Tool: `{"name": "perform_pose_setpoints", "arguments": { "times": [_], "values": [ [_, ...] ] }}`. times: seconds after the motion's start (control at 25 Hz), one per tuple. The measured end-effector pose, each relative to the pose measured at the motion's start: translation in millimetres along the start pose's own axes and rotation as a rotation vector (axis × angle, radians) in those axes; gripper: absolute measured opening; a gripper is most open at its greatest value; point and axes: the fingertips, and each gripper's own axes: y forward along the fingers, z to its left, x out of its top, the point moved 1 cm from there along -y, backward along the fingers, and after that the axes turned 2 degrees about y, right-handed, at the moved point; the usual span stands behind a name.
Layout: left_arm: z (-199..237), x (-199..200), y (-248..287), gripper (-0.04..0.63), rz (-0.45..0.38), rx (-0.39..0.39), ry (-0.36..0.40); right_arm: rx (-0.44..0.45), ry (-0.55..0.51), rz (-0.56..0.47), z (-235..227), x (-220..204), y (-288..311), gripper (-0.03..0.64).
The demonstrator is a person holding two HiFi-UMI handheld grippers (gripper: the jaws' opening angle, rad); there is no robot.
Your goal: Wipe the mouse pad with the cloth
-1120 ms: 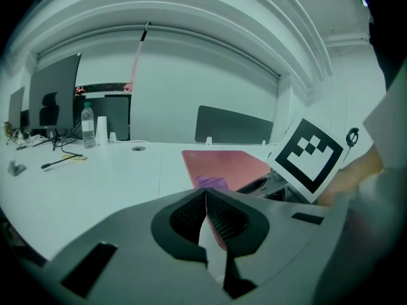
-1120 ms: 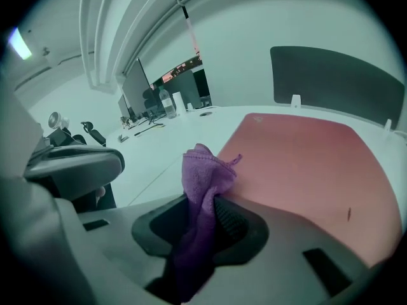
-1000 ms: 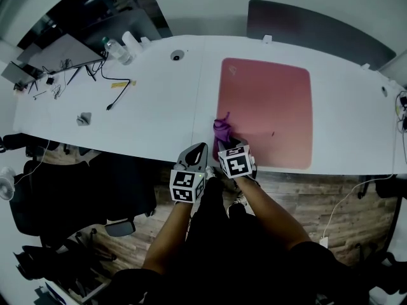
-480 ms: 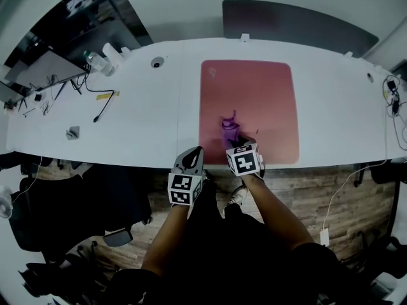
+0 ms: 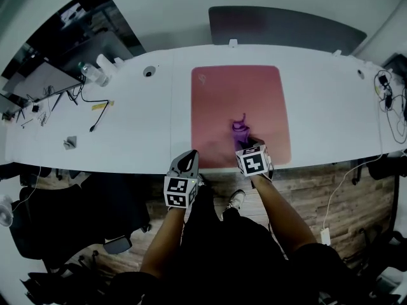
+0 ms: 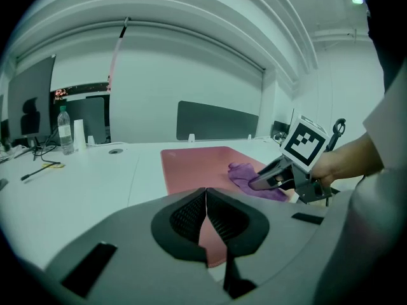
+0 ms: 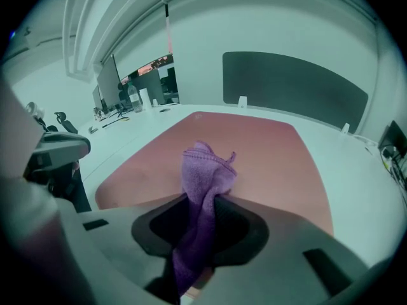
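Note:
A large pink mouse pad lies on the white table; it also fills the right gripper view and shows in the left gripper view. My right gripper is shut on a purple cloth, which rests on the pad's near half. The cloth runs up between the jaws and bunches ahead of them. My left gripper hovers at the table's front edge, left of the pad's near corner, jaws shut with nothing in them. From there the cloth and right gripper appear to the right.
At the table's far left stand a water bottle, a monitor, cables and small items. A round grommet sits left of the pad. A dark divider panel lines the back edge. More cables lie at the right end.
My right gripper has dragged the cloth rightward across the pad's near half, from the near left edge toward the middle. The left gripper has kept its place by the front edge.

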Motion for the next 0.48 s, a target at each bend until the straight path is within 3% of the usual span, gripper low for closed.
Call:
{"name": "perform_pose_setpoints", "arguments": {
  "times": [0.48],
  "values": [
    [-26.9, 16.5, 10.2, 0.023, -0.018, -0.032, 0.028, -0.138, 0.105, -0.014, -88.3, -23.6, -31.1, 0.118]
  ]
}}
